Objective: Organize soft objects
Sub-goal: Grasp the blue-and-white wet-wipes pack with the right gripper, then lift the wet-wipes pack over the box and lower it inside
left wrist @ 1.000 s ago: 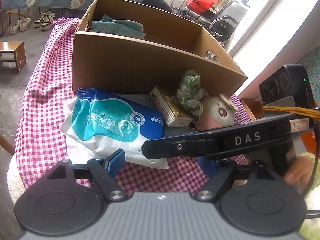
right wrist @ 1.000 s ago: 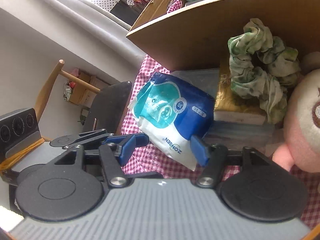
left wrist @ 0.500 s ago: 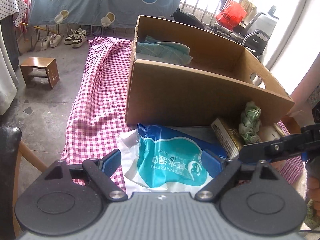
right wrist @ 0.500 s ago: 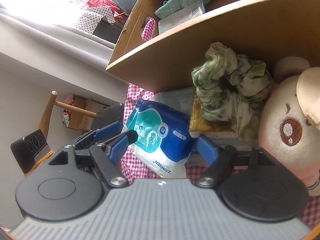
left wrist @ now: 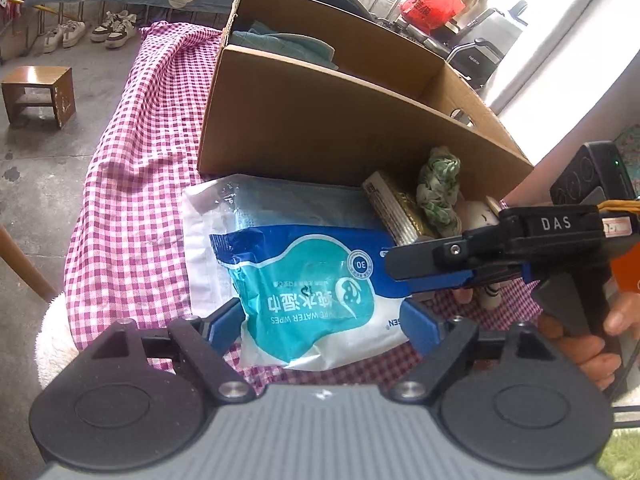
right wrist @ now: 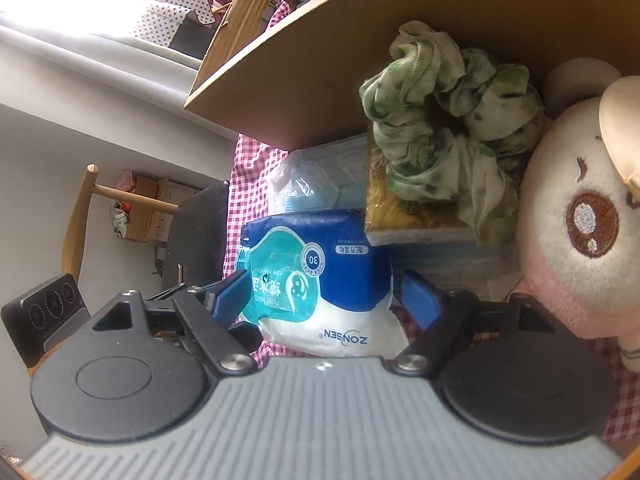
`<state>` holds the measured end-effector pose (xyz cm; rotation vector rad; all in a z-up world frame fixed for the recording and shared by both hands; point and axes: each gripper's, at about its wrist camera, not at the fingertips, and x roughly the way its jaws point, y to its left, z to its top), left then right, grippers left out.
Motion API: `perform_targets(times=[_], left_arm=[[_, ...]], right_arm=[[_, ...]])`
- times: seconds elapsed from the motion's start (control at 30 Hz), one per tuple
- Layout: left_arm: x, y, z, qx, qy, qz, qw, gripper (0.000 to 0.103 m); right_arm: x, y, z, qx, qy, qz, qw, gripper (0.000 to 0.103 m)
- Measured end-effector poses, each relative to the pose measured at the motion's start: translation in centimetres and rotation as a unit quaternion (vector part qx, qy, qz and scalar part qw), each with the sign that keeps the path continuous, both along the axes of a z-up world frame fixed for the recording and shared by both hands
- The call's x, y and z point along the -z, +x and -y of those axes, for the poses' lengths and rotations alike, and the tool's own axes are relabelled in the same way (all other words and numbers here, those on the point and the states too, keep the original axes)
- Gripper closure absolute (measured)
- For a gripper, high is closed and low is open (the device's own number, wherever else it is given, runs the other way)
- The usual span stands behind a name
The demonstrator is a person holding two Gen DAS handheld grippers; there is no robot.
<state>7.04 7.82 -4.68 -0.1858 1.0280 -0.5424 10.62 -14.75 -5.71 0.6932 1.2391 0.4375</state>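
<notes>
A blue and teal pack of wet wipes [left wrist: 316, 292] lies on the checked cloth in front of a cardboard box [left wrist: 340, 128]. My left gripper [left wrist: 322, 326] is open, one finger on each side of the pack's near end. My right gripper [right wrist: 322, 300] is open too and straddles the same pack [right wrist: 320, 276] from the right; it shows in the left wrist view [left wrist: 432, 272]. A green scrunchie [right wrist: 452, 128], a yellow tissue pack [right wrist: 416, 220] and a pink plush toy [right wrist: 580, 216] lie beside the box. A teal cloth [left wrist: 284, 42] is in the box.
A clear bag of blue masks [left wrist: 280, 204] lies under the wipes. The red-checked cloth [left wrist: 132, 168] covers the table. A wooden stool [left wrist: 40, 94] and shoes [left wrist: 88, 32] are on the floor at the left. A wooden chair [right wrist: 92, 216] stands beside the table.
My left gripper has moved forward and down, so its fingers now flank the wipes pack. My right gripper has closed in on the pack from the right.
</notes>
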Motion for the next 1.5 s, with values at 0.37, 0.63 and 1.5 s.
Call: perform_targets(times=[0.37, 0.63, 1.5], left_arm=[[1.2, 0.2, 2.9, 0.034, 0.087, 0.024, 0.9954, 0.020], [-1.1, -1.7, 2.2, 0.005, 0.084, 0.035, 0.9959, 0.021], [-12.5, 18.8, 17.7, 0.072, 0.099, 0.128, 0.9841, 0.016]], right_arm=[[0.7, 0.2, -2.6, -0.032, -0.053, 0.034, 0.997, 0.038], [-1.4, -0.9, -3.8, -0.061, -0.057, 0.079, 0.993, 0.056], [-13.2, 19.0, 13.0, -0.013, -0.077, 0.137, 0.987, 0.056]])
